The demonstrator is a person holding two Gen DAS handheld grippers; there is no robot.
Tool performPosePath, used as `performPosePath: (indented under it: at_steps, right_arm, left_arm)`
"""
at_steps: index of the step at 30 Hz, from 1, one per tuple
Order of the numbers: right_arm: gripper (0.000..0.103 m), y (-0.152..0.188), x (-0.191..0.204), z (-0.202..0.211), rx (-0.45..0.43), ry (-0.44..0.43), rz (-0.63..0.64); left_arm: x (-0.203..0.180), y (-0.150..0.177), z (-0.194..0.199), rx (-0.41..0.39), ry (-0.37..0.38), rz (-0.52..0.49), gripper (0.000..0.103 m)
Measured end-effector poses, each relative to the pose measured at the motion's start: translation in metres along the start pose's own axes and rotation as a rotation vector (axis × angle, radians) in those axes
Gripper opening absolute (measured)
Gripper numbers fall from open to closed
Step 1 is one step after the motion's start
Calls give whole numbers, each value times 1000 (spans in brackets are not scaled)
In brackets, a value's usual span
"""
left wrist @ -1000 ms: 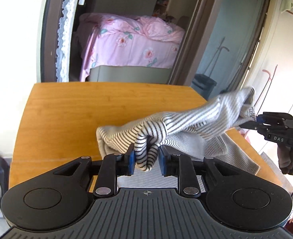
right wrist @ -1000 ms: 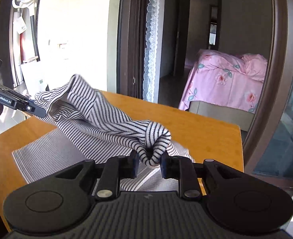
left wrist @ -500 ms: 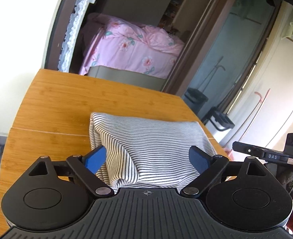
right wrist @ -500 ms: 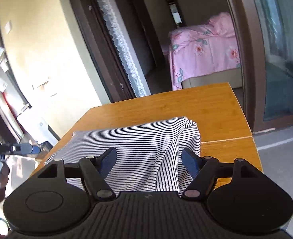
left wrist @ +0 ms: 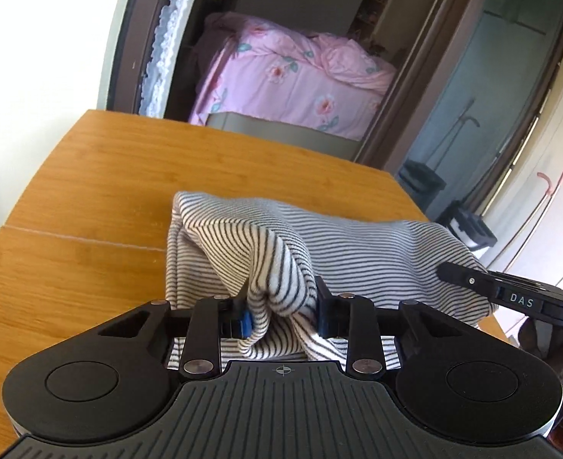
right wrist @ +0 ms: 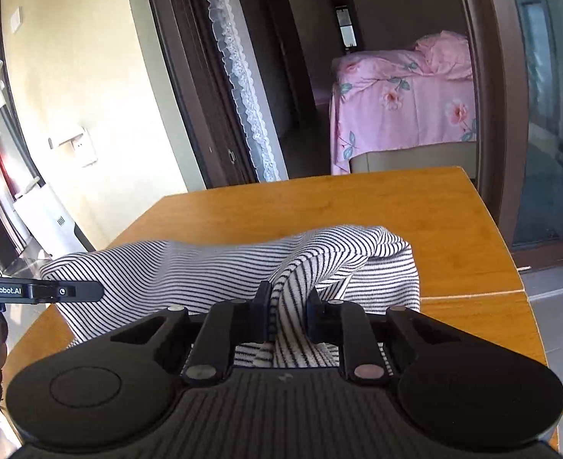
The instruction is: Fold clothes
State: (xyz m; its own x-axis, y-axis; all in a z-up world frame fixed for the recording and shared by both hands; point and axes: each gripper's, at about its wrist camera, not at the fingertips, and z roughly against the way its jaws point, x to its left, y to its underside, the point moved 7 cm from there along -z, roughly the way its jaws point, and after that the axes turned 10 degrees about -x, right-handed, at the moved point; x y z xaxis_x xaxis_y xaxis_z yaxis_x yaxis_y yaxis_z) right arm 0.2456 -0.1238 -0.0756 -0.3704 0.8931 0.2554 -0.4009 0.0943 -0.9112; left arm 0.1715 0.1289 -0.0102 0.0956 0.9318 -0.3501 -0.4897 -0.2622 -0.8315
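On a wooden table (left wrist: 90, 199), the left gripper (left wrist: 281, 311) and right gripper (right wrist: 288, 313), jaws closing, each pinch 1 near corner of the folded striped garment (left wrist: 358, 244), apparently to lift for another fold.

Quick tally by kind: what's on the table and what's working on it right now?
Striped garment: 1
Tongs: 2, left tongs and right tongs, both closing on pinched folds of the cloth
Table: 1
Total: 4
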Motion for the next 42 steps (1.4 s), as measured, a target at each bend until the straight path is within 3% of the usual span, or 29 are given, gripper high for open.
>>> performPosePath:
  at_steps: [5, 9, 13, 14, 16, 17, 18, 23, 25, 26, 27, 29, 32, 36, 39, 40, 42]
  right_arm:
    - [16, -9, -7, 25, -25, -15, -1]
    - [16, 26, -20, 24, 56, 18, -28]
    - [22, 55, -33, 28, 79, 34, -77]
    - [25, 55, -35, 29, 73, 35, -103]
    - [34, 56, -40, 30, 62, 36, -153]
    - [37, 57, -39, 29, 59, 31, -163]
    - [39, 59, -37, 28, 56, 27, -174]
    - [42, 62, -19, 18, 49, 20, -136]
    - [34, 61, -12, 14, 46, 15, -114]
    - [29, 61, -8, 11, 43, 9, -103]
    - [27, 59, -6, 10, 38, 7, -94]
    - [19, 52, -2, 15, 15, -2, -75]
    - [17, 34, 2, 35, -38, -46, -84]
    - [17, 29, 5, 53, -39, -55, -47]
    - [19, 51, -1, 45, 53, 3, 23]
    - [22, 57, -4, 43, 81, 22, 45]
    - [39, 59, -10, 46, 81, 48, 59]
  left_arm:
    - [-19, -10, 33, -56, 14, -63, 27]
    - [-25, 15, 37, -14, 27, -97, 28]
    - [-12, 30, 32, 15, 44, -46, 30]
    - [-9, 28, 32, 4, 58, -13, 34]
    - [-4, 19, 31, -23, 82, 35, 58]
    - [-4, 15, 28, -34, 92, 33, 77]
    - [-4, 11, 25, -44, 93, 26, 82]
    - [-4, 30, -7, 53, 85, 46, 80]
    - [2, 44, -18, 88, 26, 41, 75]
    - [2, 44, -16, 57, 15, 20, 71]
    - [2, 44, -15, 55, 11, 17, 54]
    - [3, 40, -7, 46, 18, 20, 32]
    - [-2, 29, 14, 8, 34, -4, 20]
    - [-9, 22, 41, -27, 75, -26, 20]
    - [-8, 36, 42, 15, 76, -46, 21]
    - [-6, 42, 40, 35, 61, -57, 23]
    - [-1, 49, 40, 57, 38, -73, 33]
